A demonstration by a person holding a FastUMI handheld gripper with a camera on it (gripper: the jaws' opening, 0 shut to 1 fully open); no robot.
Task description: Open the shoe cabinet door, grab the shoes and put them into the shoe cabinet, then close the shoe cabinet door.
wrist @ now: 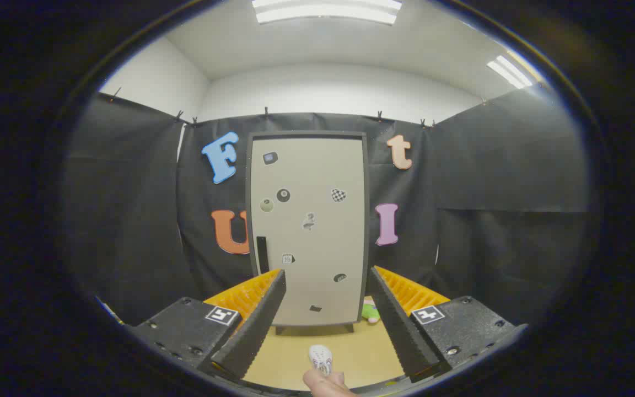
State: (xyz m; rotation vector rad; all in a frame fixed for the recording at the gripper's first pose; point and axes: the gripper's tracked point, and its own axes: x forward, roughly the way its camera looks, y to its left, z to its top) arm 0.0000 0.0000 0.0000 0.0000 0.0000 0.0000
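Shoe cabinet (309, 226) stands upright against the black cloth wall (124, 209), door shut, a dark handle (262, 254) near its left edge. On the wooden floor (356, 353) before it lies a small white shoe (321, 357), between the fingers of the gripper (326, 325), spread wide, holding nothing. A green toy (371, 312) sits beside the cabinet's right foot.

The shoe cabinet (309, 231) at the frame's centre has a smooth, matt door like painted board, edged by a dark matt frame, with small glossy stickers (338, 194) scattered over it. Its handle (262, 254) looks like dark plastic. Below, the floor (295, 353) reads as smooth pale wood. The wide-apart gripper (326, 317) has ridged, rough-looking fingers (254, 325). The shoe (321, 357) at lower centre looks soft and perforated.
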